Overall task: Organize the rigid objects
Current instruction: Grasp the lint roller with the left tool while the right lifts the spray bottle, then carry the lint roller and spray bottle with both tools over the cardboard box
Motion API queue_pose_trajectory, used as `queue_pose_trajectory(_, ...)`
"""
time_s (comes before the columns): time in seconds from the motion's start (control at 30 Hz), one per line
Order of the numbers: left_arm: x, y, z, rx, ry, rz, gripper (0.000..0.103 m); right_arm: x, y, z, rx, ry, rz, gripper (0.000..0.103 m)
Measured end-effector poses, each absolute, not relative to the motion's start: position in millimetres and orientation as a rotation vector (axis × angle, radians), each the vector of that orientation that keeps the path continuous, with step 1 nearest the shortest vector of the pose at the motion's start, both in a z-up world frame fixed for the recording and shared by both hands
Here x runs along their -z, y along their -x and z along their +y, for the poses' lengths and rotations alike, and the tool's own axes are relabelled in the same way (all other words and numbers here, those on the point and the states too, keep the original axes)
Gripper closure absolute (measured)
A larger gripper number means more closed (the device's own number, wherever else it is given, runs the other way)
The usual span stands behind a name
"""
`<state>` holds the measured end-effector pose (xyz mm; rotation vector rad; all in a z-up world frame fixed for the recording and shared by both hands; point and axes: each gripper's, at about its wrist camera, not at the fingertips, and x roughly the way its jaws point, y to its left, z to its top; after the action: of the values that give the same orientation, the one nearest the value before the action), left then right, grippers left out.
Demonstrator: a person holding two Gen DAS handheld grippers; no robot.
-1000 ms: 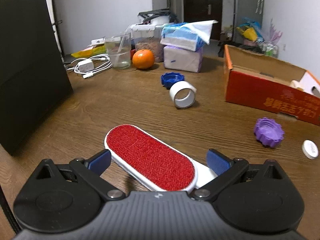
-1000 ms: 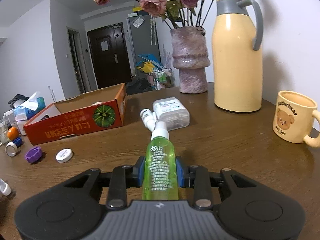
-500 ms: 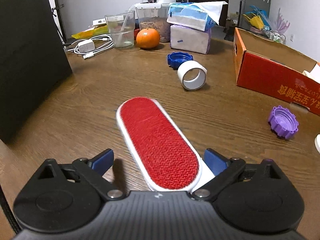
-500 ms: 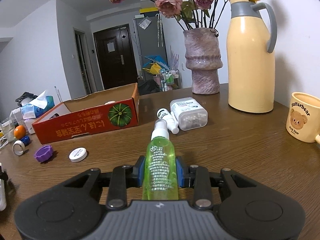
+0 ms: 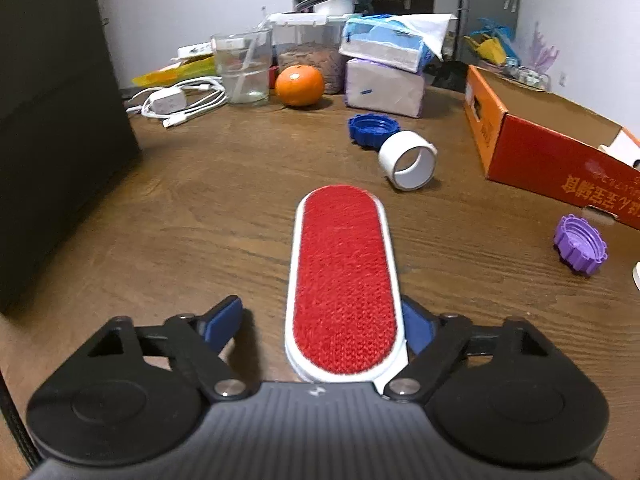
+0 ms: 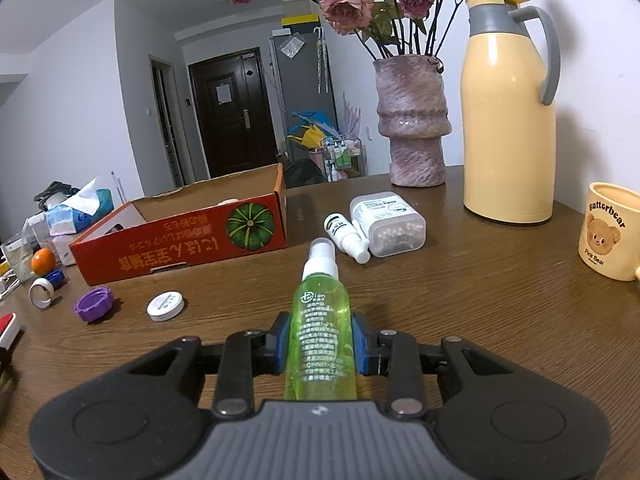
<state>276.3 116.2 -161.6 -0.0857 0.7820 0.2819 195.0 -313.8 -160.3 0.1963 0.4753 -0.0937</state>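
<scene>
A red lint brush [image 5: 344,280] with a white rim lies on the wooden table, pointing straight away between my left gripper's [image 5: 320,322] jaws. Those jaws are closing: the right pad [image 5: 416,330] sits against the brush's edge, while the left pad [image 5: 224,320] still stands clear of it. My right gripper [image 6: 322,344] is shut on a green spray bottle [image 6: 322,328], nozzle pointing forward, just above the table. An open red cardboard box [image 5: 540,152] [image 6: 180,240] stands beyond. The brush's tip [image 6: 8,326] shows at the right wrist view's left edge.
A white tape ring [image 5: 408,160], blue cap [image 5: 372,130], purple cap [image 5: 580,248] and white lid [image 6: 165,305] lie loose. A black box [image 5: 52,120] stands left. Orange [image 5: 300,86], glass, cables and tissue packs crowd the back. Thermos [image 6: 508,120], vase [image 6: 412,120], mug [image 6: 612,232], small bottle [image 6: 344,236].
My left gripper's jaws have narrowed around the lint brush, which has swung from slanting to straight along the gripper. The right gripper, still holding the bottle, has shifted slightly sideways.
</scene>
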Motion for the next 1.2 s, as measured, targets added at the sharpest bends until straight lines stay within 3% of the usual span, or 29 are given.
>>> queue_pose_trajectory(0.2, 160, -277, 111, -0.226, 0.066, 0.762, 0.045, 161, -194, -306, 0.085, -0.19, 0.48, 0.073)
queue_pose_trajectory(1.2, 132, -255, 78, -0.137, 0.02, 0.702, 0.046, 146, -190, -285, 0.032, -0.158, 0.458, 0.073)
